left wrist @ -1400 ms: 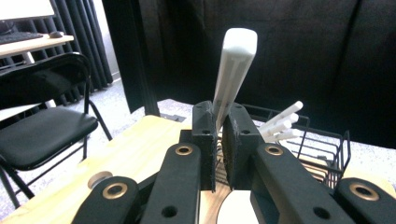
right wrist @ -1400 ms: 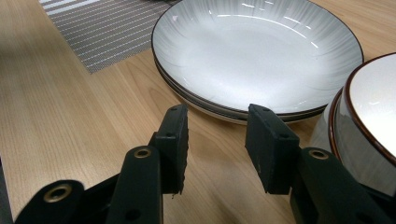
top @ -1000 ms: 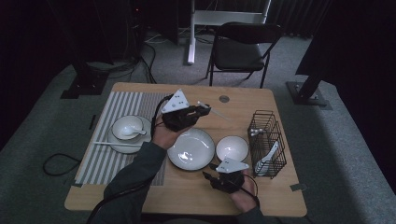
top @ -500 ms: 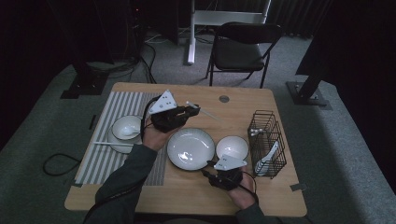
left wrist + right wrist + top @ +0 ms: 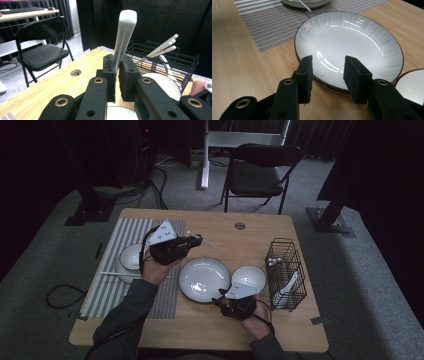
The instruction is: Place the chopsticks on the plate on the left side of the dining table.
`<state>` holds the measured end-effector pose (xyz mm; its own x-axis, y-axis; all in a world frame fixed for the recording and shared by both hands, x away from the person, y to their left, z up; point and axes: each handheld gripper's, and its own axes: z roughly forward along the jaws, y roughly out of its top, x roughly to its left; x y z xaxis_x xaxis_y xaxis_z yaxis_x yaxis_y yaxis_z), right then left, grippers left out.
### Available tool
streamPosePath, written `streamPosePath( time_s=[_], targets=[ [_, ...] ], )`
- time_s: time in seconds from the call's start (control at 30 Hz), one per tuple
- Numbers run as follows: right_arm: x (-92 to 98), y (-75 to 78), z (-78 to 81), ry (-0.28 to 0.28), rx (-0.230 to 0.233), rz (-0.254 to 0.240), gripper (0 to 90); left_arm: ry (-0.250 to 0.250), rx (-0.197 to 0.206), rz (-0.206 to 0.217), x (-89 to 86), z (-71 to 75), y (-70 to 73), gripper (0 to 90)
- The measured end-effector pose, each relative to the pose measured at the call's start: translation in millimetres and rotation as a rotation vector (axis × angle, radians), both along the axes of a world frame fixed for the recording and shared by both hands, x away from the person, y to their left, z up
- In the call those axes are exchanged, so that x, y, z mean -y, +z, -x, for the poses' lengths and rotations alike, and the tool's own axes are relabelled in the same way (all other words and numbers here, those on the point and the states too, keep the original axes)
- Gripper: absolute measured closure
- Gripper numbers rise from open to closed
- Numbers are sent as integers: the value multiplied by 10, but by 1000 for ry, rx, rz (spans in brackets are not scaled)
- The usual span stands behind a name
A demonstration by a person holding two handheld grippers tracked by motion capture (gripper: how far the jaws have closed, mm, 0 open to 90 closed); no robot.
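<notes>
While the left gripper [image 5: 117, 75] clamps a slim white spoon [image 5: 124, 35] low on its handle, stiff, slick and chippy, the right gripper [image 5: 327, 75] gapes empty at the plate's [image 5: 352, 40] six o'clock rim.

No text, label, brand, number or sign can be read in any view. The white spoon handle [image 5: 124, 35] clamped in the left gripper [image 5: 117, 75] carries only moulded grooves, perhaps a faint mark low down, too blurred to tell. The plate [image 5: 352, 45], the striped placemat [image 5: 125, 270], the wire basket [image 5: 286, 270] and the wooden tabletop [image 5: 250, 235] bear no lettering.
</notes>
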<state>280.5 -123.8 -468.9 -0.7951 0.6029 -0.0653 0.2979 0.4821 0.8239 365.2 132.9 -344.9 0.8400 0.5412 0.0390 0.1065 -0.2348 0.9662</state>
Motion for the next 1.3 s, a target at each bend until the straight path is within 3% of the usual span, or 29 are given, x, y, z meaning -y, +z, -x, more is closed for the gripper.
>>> streamPosePath(
  time_s=[0.6,0.93,1.03,1.3],
  targets=[
    [-123,142,-160,16,42,20,599,33,-31,3,-297,112,-124,849],
    [-224,235,-285,8,63,-8,606,43,-44,7,-458,203,-173,849],
    [-260,256,-339,10,70,0,619,41,-52,26,-510,244,-189,849],
    [-356,283,-437,13,81,18,634,43,-60,27,-609,333,-218,849]
  ],
)
